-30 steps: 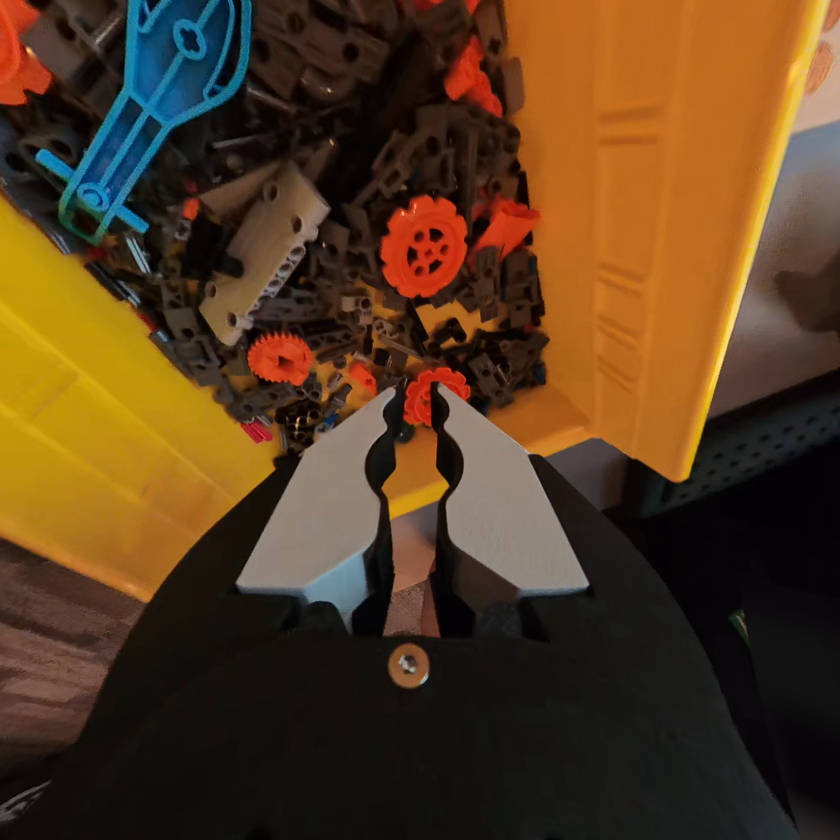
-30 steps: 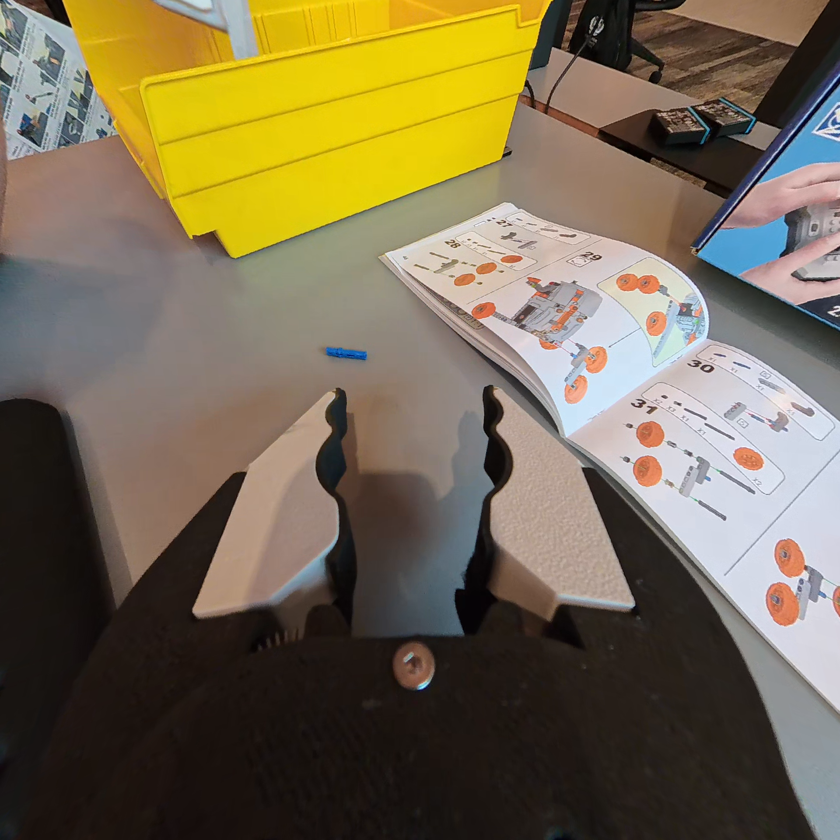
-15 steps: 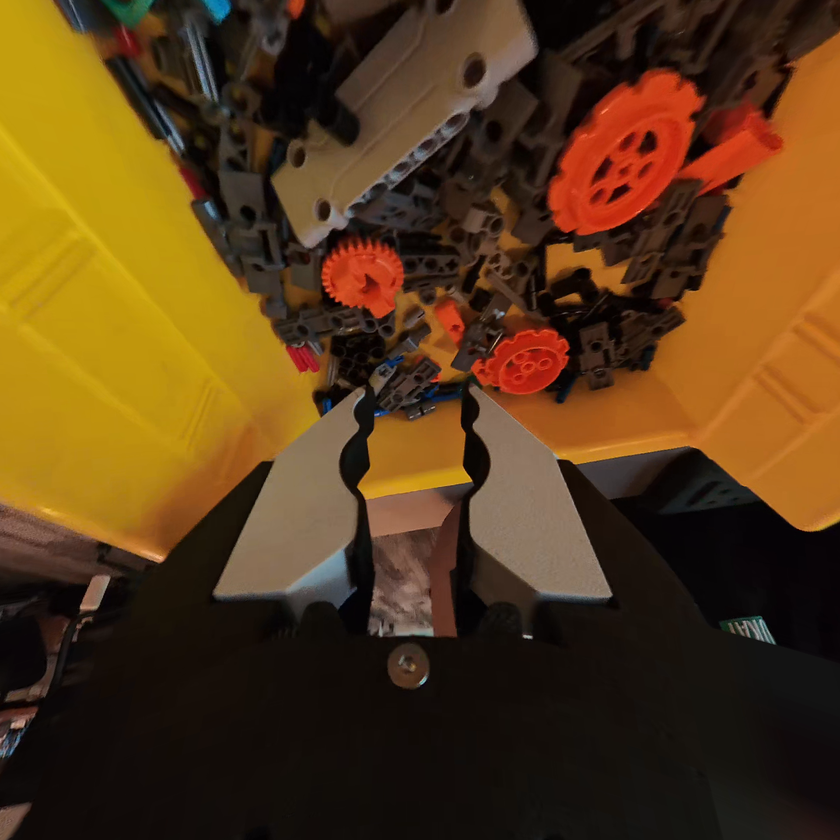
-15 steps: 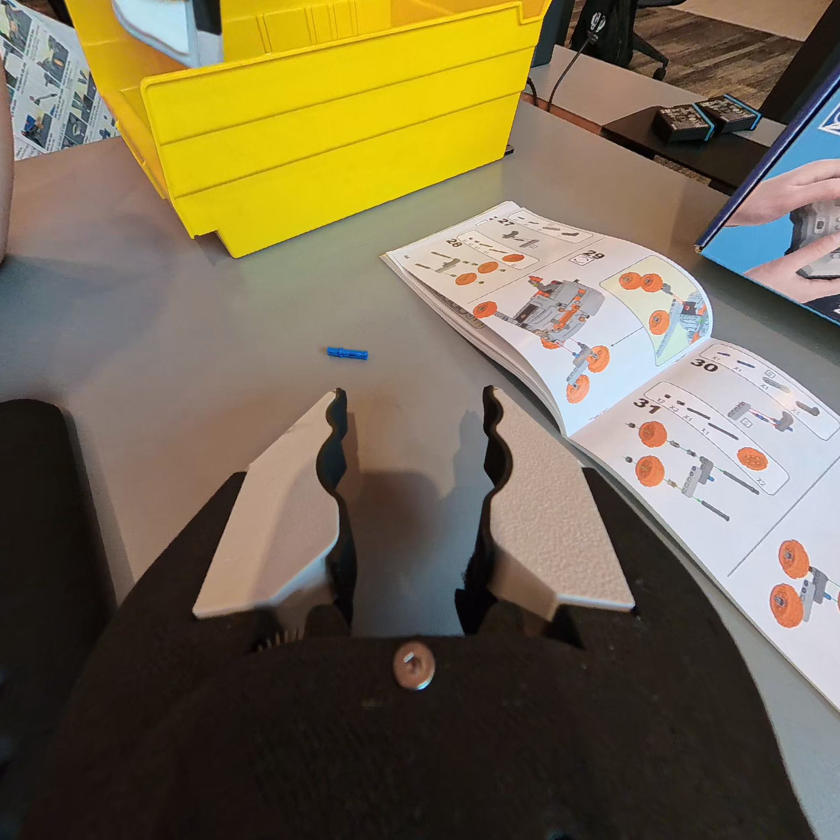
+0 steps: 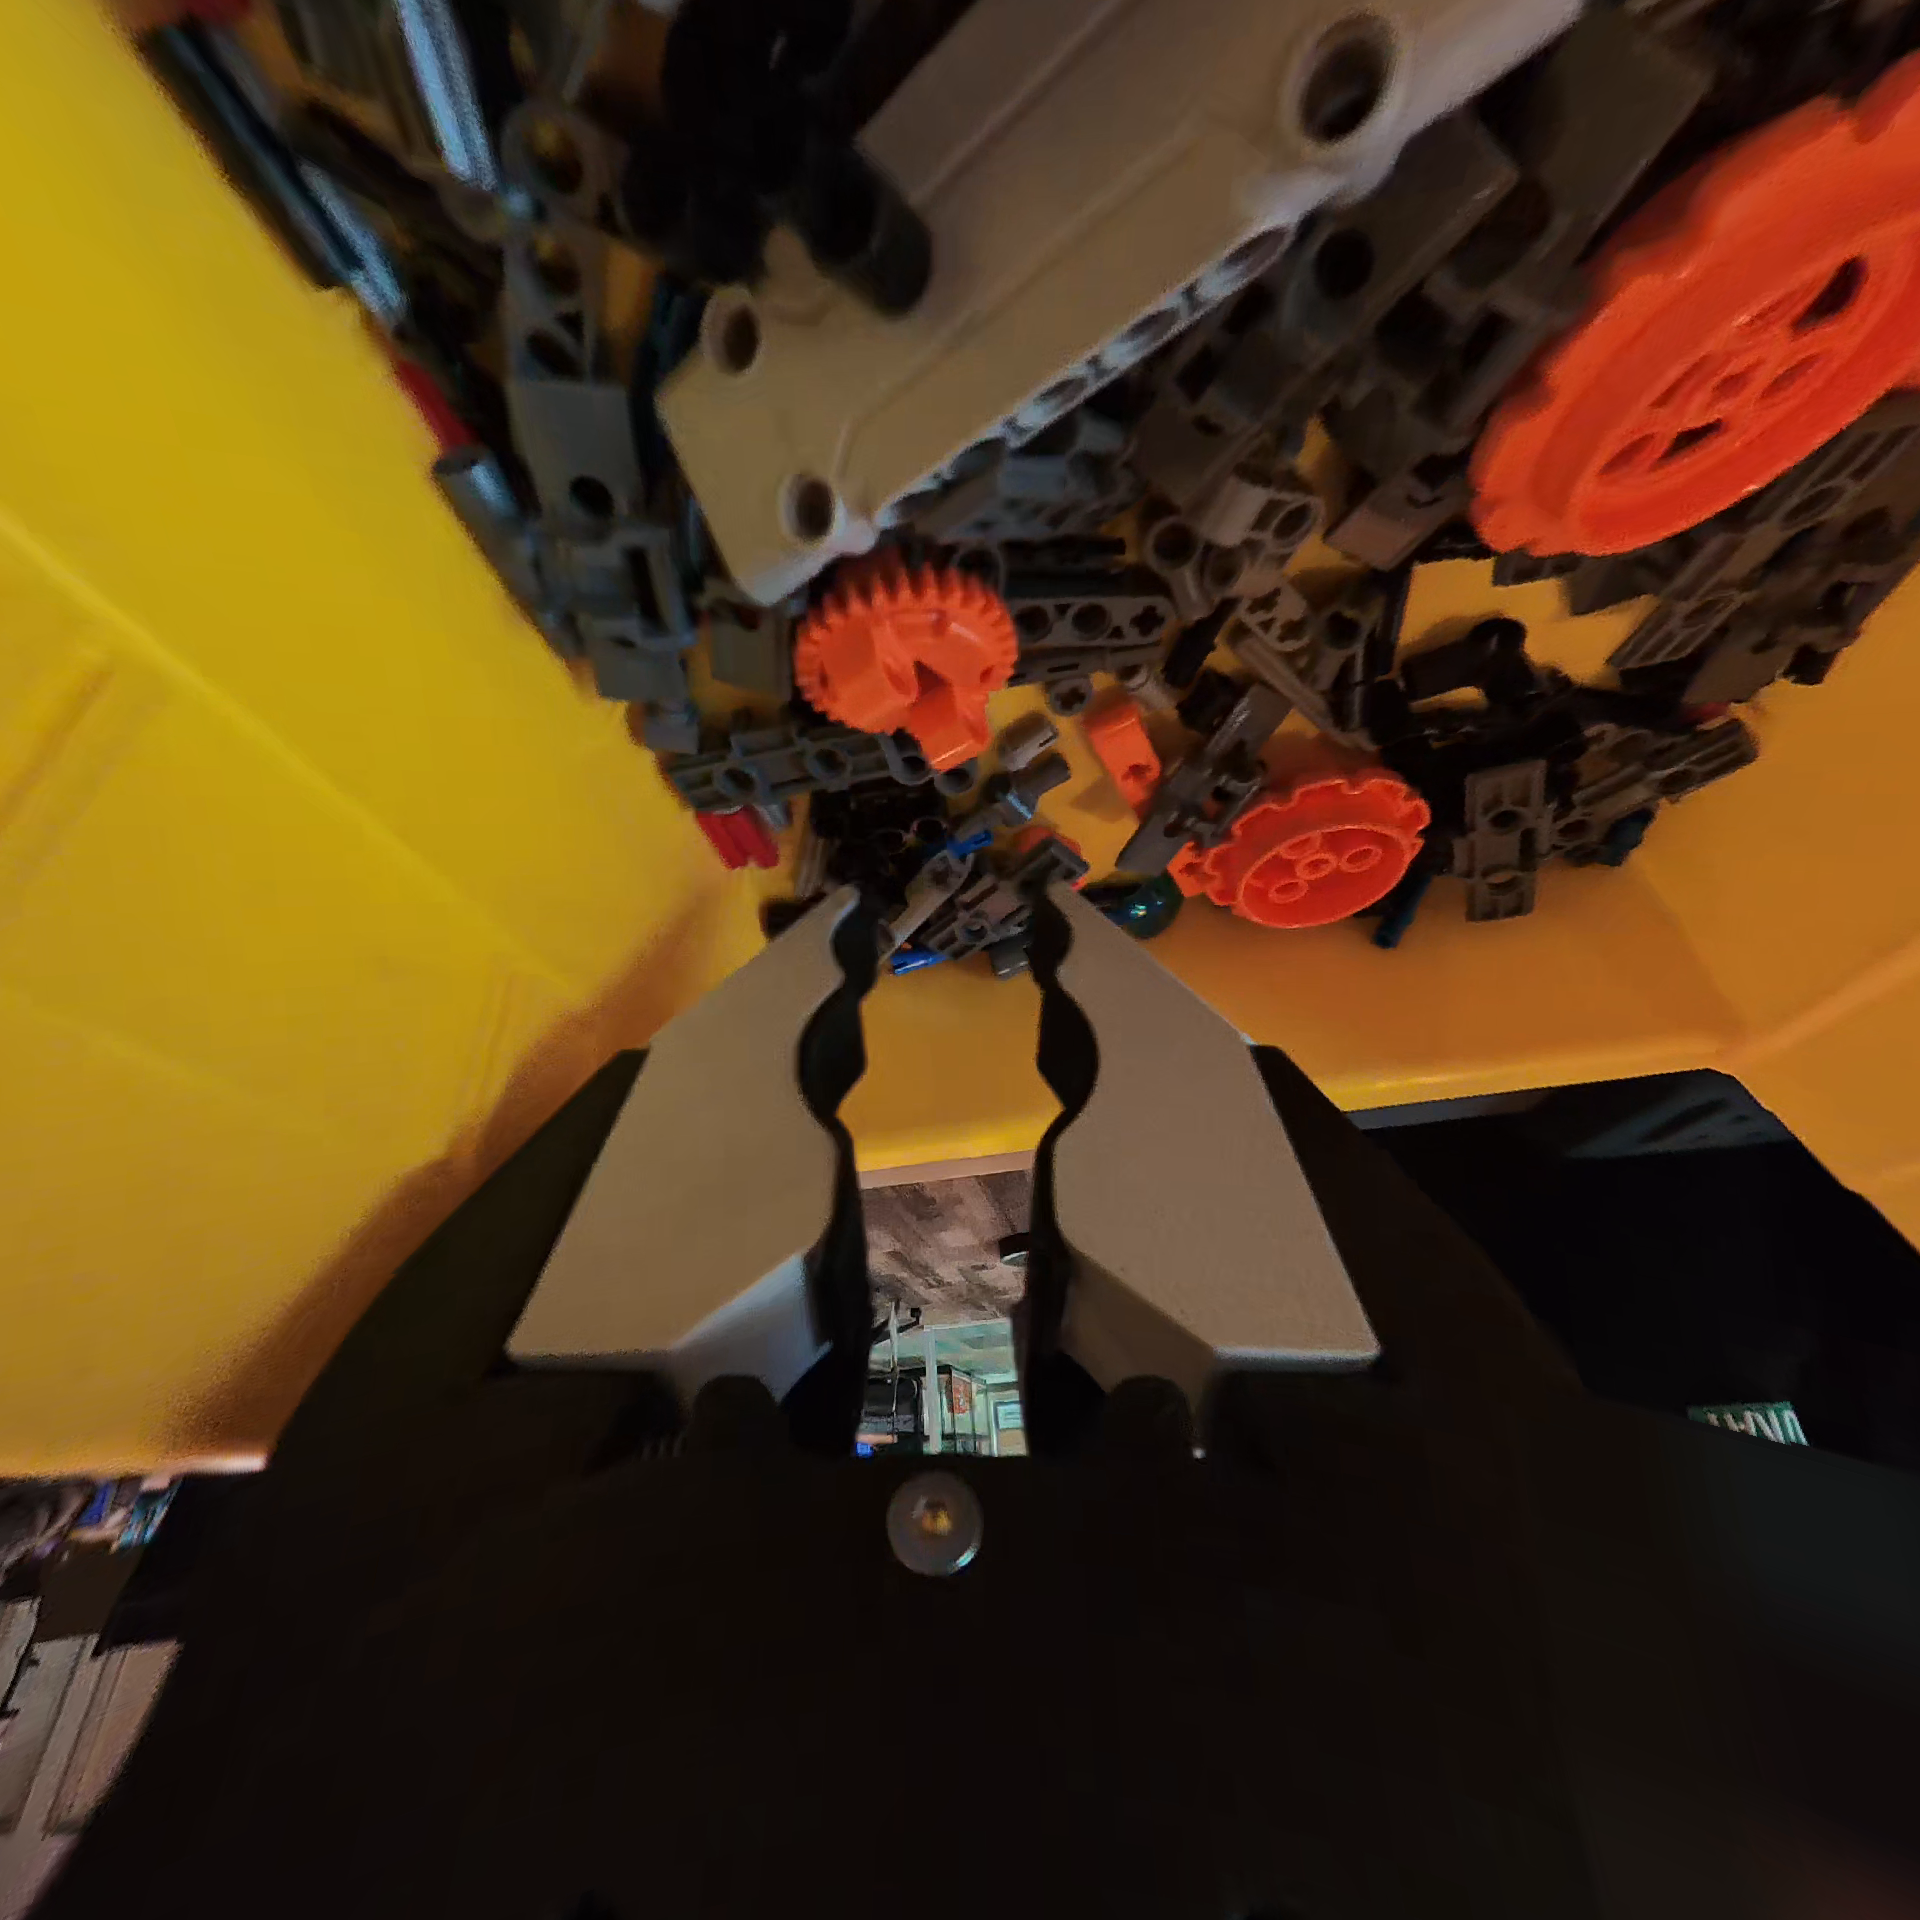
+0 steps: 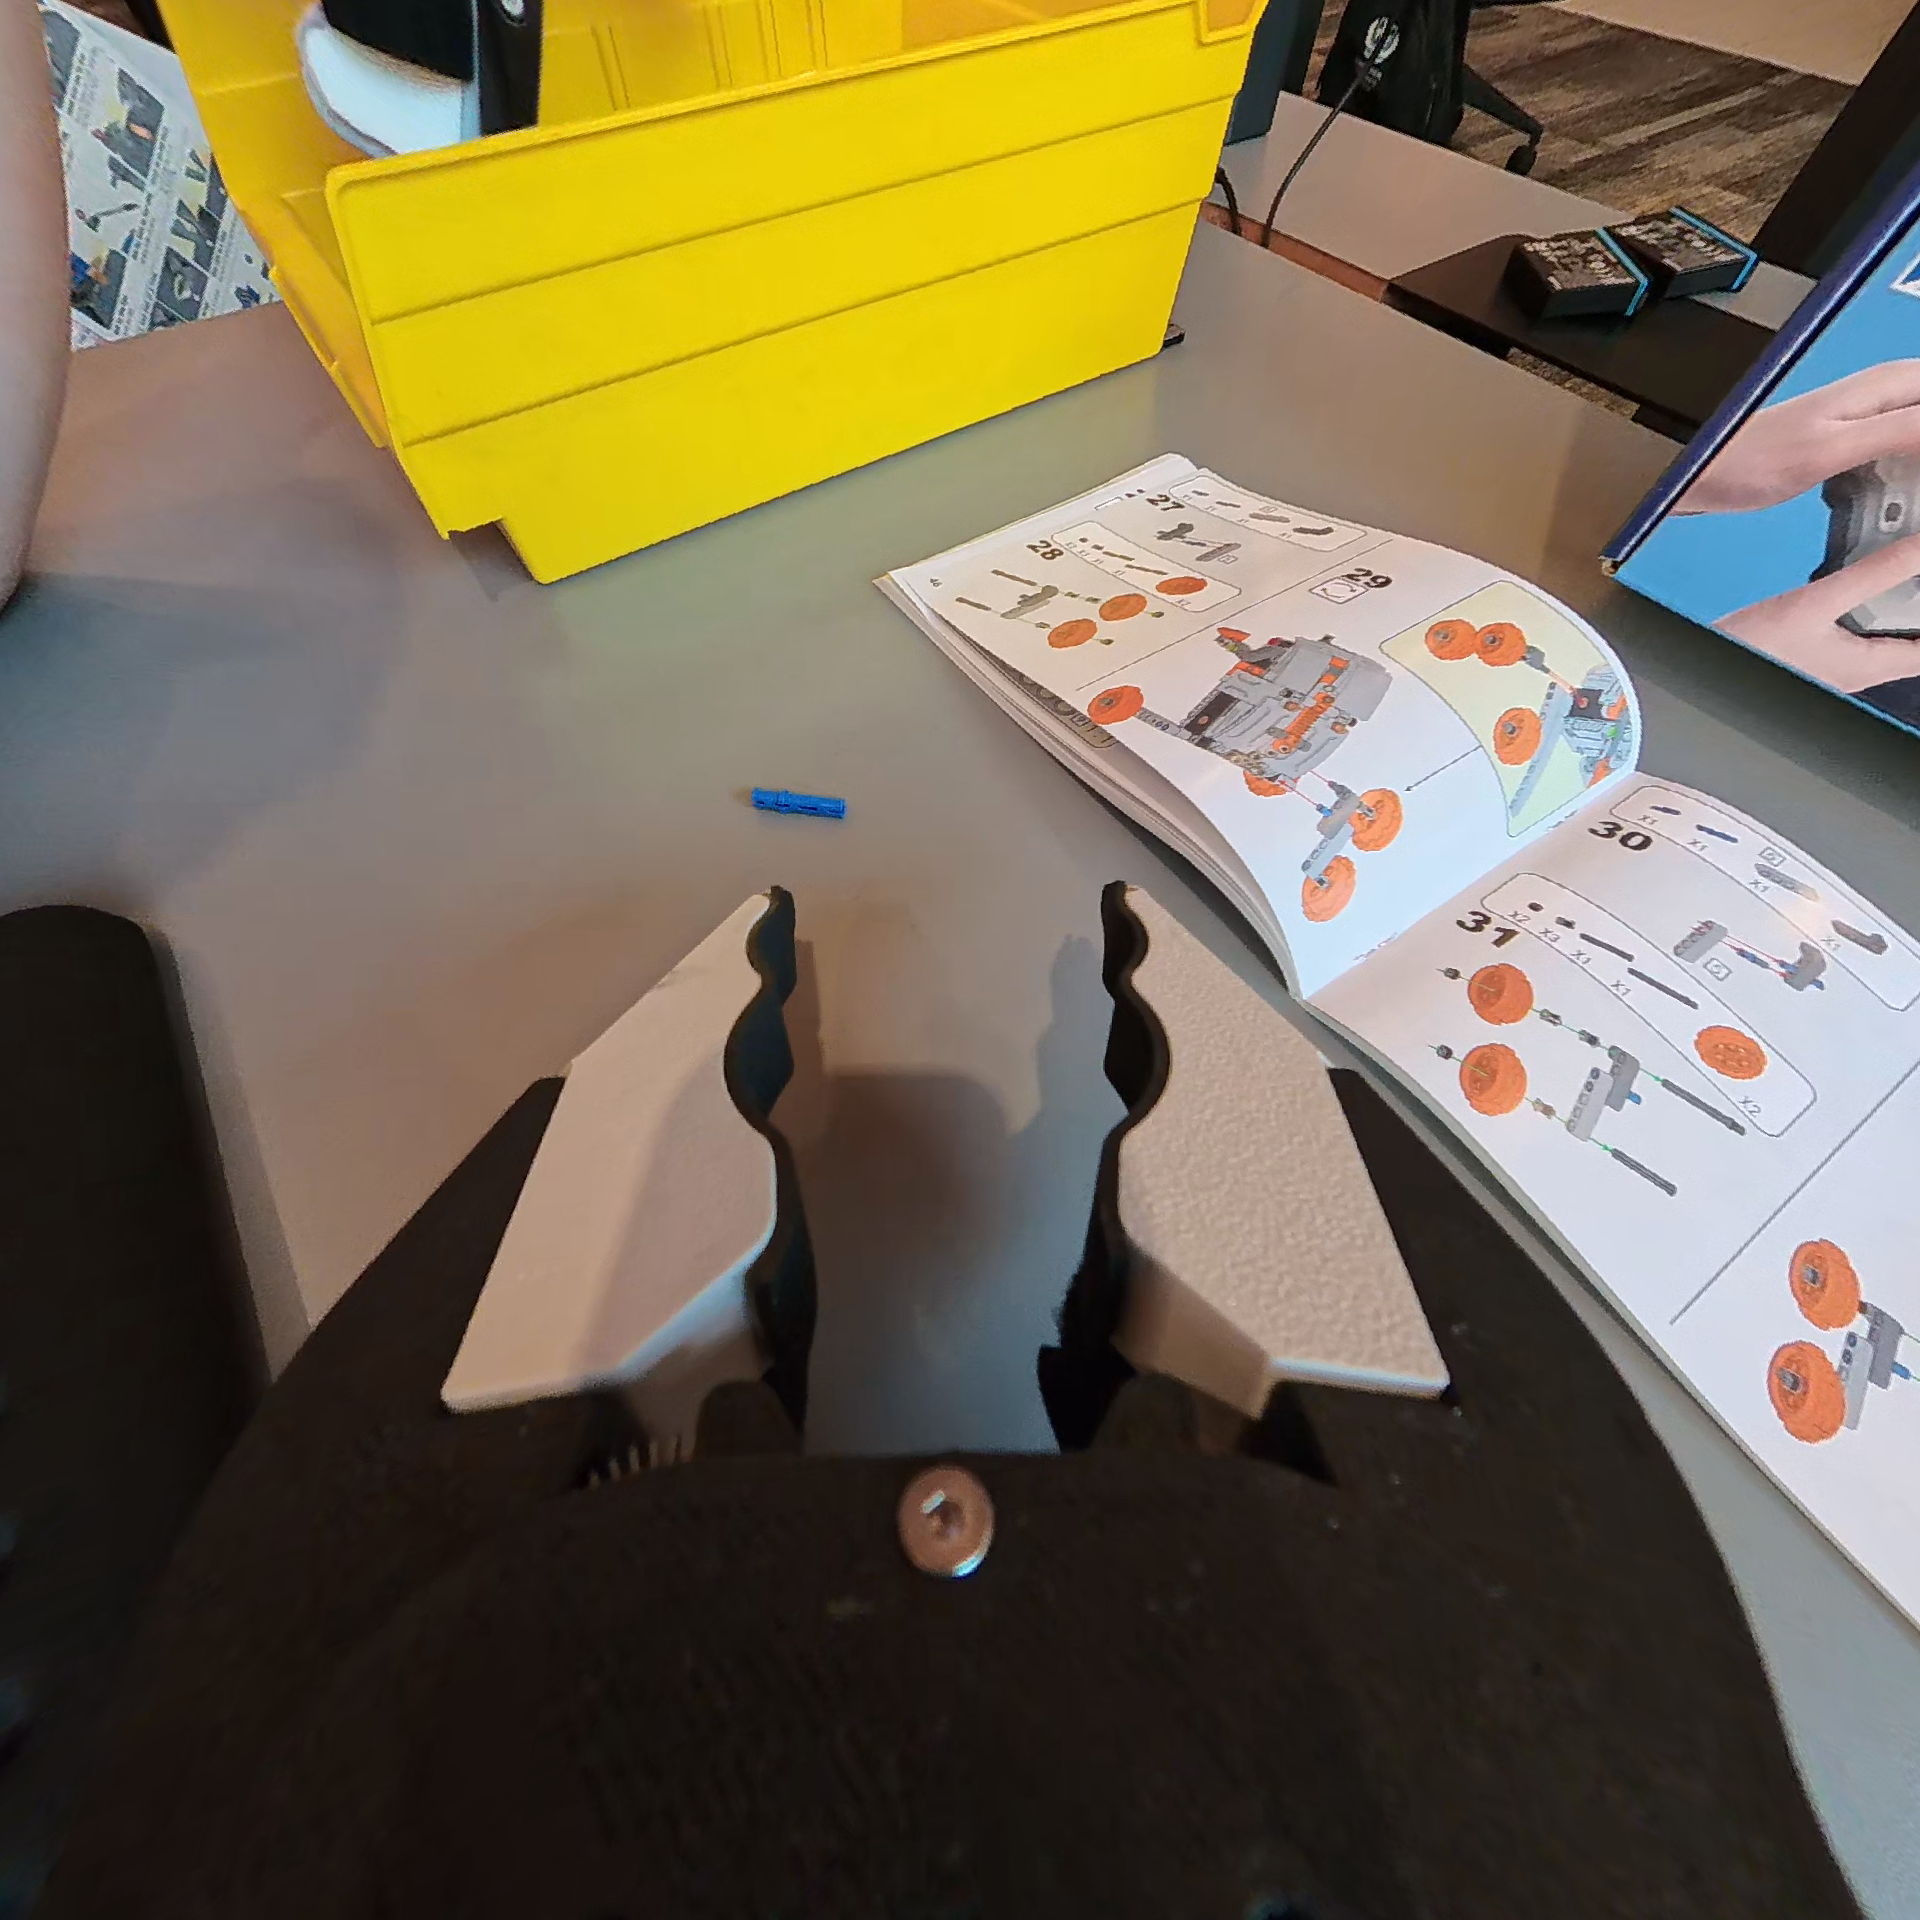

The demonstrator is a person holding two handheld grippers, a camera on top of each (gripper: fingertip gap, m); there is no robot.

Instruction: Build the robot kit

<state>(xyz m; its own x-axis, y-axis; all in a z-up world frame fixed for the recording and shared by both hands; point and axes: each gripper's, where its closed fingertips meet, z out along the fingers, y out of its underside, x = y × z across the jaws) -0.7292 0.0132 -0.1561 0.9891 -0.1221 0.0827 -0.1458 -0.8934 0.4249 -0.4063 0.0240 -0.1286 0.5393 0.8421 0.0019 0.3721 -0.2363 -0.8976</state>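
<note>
My left gripper is open and reaches down into the yellow bin. Its tips are on either side of a small cluster of grey connector pieces with a blue pin among them, at the bin's near wall. Close by lie an orange gear, a small orange wheel hub, a large orange wheel and a beige block with holes. My right gripper is open and empty, low over the grey table. A small blue pin lies just beyond its left fingertip.
The yellow bin stands at the table's back, with the other gripper dipping into it. An open instruction booklet lies to the right, a blue box at the far right. A person's arm shows at the left edge. One gripper's finger ends stand about 35 centimetres off the other's. Measured from the fingertips, the orange gear is 6 centimetres or so from the left gripper and 30 centimetres from the right. My right tips are roughly 6 centimetres from the small blue pin.
My left gripper has pushed deeper into the bin and opened wider, from nearly shut by an orange hub to straddling the grey pieces. The right gripper has stayed still.
</note>
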